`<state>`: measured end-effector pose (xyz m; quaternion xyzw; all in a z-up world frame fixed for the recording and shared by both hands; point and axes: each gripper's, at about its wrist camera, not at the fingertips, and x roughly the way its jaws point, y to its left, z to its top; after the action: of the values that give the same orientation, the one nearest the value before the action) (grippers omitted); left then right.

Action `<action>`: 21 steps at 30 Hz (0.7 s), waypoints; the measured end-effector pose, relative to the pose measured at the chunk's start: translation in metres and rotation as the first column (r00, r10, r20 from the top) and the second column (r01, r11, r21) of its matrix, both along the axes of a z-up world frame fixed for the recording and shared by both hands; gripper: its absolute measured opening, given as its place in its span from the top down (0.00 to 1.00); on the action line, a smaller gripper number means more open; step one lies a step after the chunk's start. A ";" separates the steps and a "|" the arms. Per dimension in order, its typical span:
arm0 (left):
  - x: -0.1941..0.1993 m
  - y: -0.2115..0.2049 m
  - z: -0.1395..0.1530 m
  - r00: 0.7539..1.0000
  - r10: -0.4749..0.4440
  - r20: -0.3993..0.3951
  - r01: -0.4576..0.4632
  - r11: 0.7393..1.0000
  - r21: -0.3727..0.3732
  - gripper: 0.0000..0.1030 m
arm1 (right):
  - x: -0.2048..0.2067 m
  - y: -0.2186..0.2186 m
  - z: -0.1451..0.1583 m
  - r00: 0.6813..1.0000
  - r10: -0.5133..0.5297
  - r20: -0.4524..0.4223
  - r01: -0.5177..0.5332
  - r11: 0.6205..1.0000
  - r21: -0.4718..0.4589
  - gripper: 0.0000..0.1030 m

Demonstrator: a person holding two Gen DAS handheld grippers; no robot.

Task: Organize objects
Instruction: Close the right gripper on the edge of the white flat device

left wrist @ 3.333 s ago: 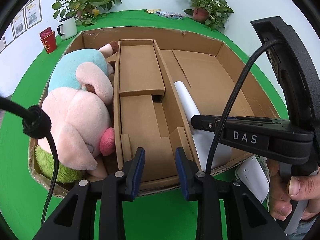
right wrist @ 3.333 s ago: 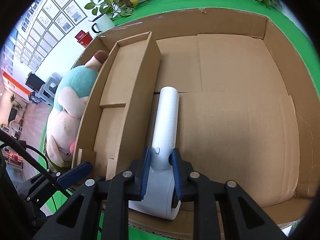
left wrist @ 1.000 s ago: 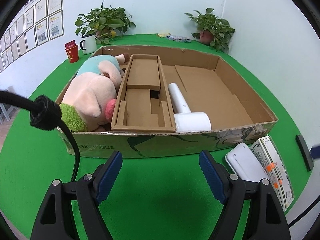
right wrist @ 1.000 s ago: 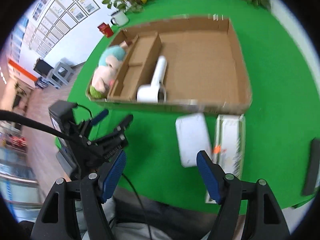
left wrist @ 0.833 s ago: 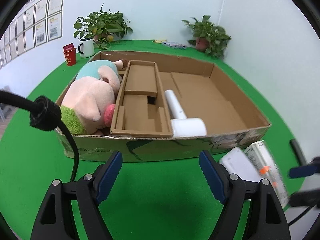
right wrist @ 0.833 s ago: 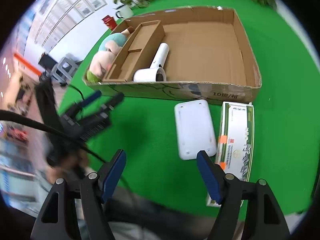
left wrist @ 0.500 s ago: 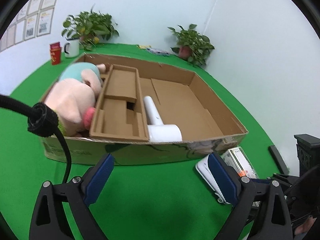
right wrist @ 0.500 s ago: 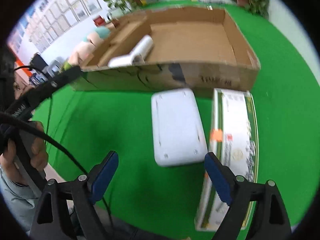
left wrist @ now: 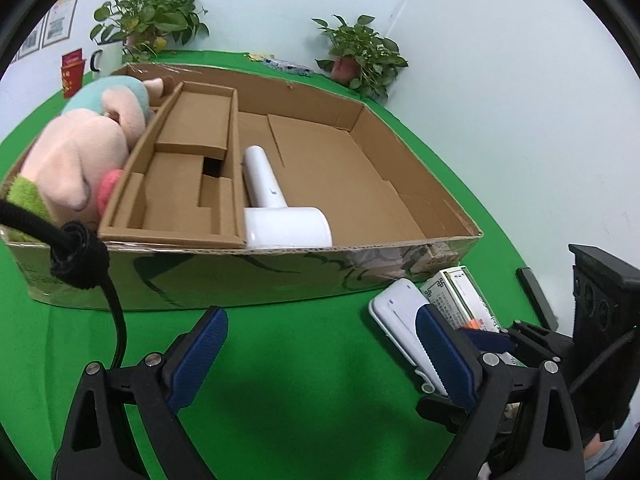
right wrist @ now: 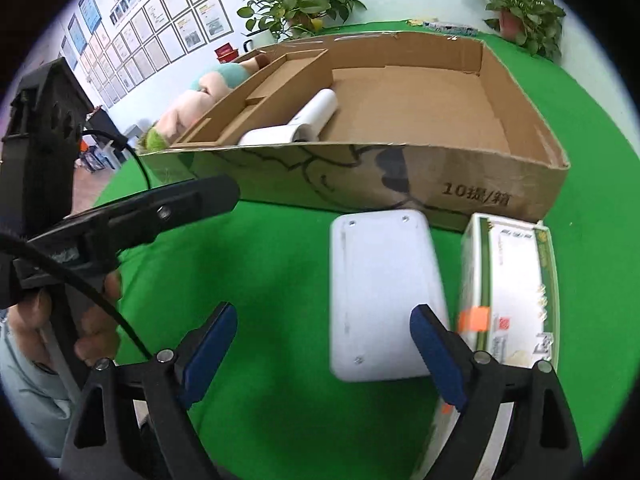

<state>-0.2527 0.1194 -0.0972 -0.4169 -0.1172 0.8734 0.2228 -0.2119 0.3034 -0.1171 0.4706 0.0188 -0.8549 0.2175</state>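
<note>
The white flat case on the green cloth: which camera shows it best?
The right wrist view: the white case lies whole and face-up in front of the open right gripper, beside the green box, though slightly blurred. In the left wrist view the case is seen edge-on and partly hidden behind a finger of the left gripper.
</note>
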 end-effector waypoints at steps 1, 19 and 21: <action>-0.002 0.002 -0.002 1.000 -0.016 0.017 0.015 1.000 0.023 0.07 | -0.005 -0.005 -0.003 1.000 0.003 -0.011 -0.003 1.000 0.017 0.14; -0.023 0.037 -0.047 0.951 -0.231 0.204 0.162 0.938 0.308 0.25 | -0.004 -0.009 -0.020 0.994 0.044 -0.099 -0.020 0.973 0.230 0.21; -0.022 0.037 -0.050 0.948 -0.236 0.215 0.162 0.936 0.312 0.26 | -0.004 -0.012 -0.025 0.998 0.047 -0.051 -0.035 0.977 0.210 0.34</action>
<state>-0.2746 0.1567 -0.1474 -0.4955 -0.2281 0.7602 0.3529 -0.2155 0.2916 -0.1417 0.4664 0.1243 -0.8563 0.1840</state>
